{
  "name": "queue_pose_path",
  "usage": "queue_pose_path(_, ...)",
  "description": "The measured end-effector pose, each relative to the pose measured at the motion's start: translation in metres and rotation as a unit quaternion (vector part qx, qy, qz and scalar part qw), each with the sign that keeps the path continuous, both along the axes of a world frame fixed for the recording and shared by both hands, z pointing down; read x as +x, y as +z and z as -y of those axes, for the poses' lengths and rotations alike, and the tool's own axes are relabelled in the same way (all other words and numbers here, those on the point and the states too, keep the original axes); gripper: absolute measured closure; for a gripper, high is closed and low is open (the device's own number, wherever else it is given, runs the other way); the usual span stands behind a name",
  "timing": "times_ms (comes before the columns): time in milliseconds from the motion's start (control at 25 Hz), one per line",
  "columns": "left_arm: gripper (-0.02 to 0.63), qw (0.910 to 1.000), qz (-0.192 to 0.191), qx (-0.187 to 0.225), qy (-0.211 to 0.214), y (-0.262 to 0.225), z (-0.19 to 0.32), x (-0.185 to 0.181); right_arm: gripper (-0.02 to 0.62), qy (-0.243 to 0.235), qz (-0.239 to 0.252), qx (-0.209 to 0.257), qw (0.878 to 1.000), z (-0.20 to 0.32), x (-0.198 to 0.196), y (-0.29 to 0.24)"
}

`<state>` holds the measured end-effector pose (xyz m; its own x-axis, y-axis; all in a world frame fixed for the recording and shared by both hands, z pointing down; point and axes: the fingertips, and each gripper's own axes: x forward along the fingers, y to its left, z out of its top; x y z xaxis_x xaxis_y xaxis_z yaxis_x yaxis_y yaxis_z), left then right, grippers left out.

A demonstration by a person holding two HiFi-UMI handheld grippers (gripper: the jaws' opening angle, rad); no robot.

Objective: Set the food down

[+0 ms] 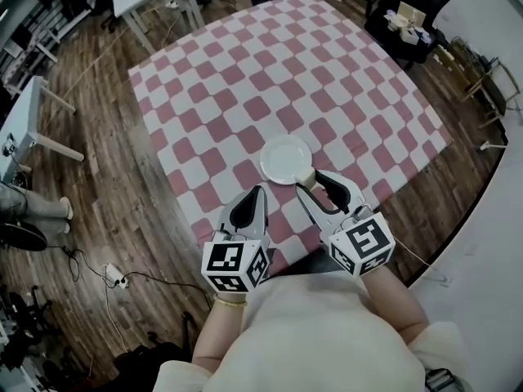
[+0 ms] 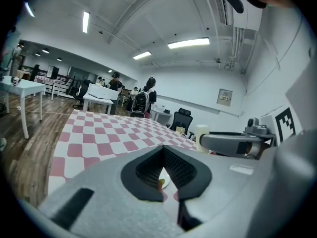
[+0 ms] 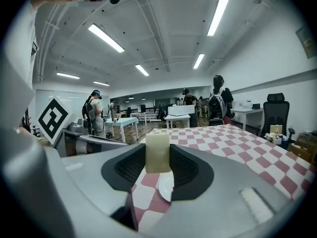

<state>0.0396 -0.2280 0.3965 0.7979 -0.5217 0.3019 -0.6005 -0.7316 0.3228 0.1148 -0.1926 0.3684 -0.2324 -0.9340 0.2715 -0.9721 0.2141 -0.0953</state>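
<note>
Food, a pale cream rectangular block (image 3: 158, 152), sits upright between the two dark ribbed pads of the right hand-held grey gripper (image 1: 315, 179), which is clamped on its sides near the fingertips. The block stands taller than the pads, so its top sticks up above them. In the head view that gripper's tips lie at the near right rim of a round white plate (image 1: 286, 158), and the right gripper view shows the plate on the cloth below and just past the block, with the block held clear of it. The plate rests on a large red-and-white checked tablecloth (image 1: 245, 80) that covers the whole table, near the table's edge closest to the person. The left hand-held grey gripper (image 1: 261, 190) hovers just beside the right one, pointing at the plate's near left side. Its jaws are closed tip to tip with nothing gripped (a sliver of the white plate shows through the small gap behind the tips). From the left gripper view the cream block appears off to the right, pinched in the other gripper. A dark wooden plank floor (image 1: 90, 162) surrounds the table, with white desks and black office chairs farther off.
</note>
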Motion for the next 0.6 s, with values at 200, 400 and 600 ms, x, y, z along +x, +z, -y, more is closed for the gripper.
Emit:
queue_pose_path(200, 0.600, 0.9991, 0.002, 0.000, -0.043, 0.007, 0.010, 0.007, 0.437, -0.037, -0.005, -0.018, 0.999, 0.020, 0.018, 0.013)
queue_pose_path(400, 0.600, 0.9970, 0.007, -0.002, -0.077, 0.016, 0.017, 0.010, 0.437, -0.071, -0.011, -0.037, 0.997, 0.038, 0.028, 0.032)
queue_pose_path(600, 0.600, 0.9935, 0.019, -0.009, -0.112, 0.027, 0.022, 0.008, 0.437, -0.106, -0.024, -0.061, 0.992, 0.053, 0.030, 0.052)
